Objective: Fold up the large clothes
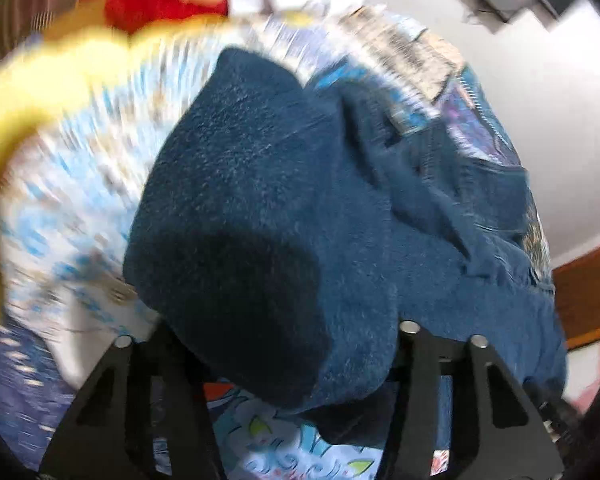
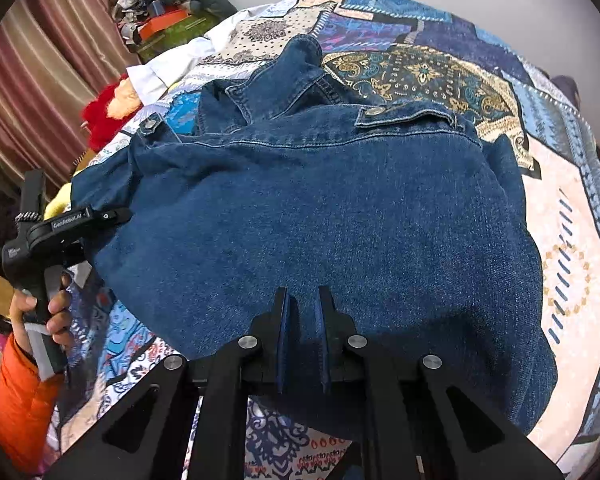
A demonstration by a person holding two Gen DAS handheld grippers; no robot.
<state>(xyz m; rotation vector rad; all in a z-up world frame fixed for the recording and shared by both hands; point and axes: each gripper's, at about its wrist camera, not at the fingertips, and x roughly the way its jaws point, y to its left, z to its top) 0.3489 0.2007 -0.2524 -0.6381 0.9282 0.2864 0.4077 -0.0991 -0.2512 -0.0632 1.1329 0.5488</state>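
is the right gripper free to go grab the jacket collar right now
Probably not as things stand: the right gripper is shut on the near edge of the denim jacket. The collar lies uncovered at the far end, so letting go comes first.

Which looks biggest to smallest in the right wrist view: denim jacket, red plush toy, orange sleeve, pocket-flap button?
1. denim jacket
2. orange sleeve, though nearness to the camera inflates it
3. red plush toy, farther off, so its order with the sleeve is unsure
4. pocket-flap button
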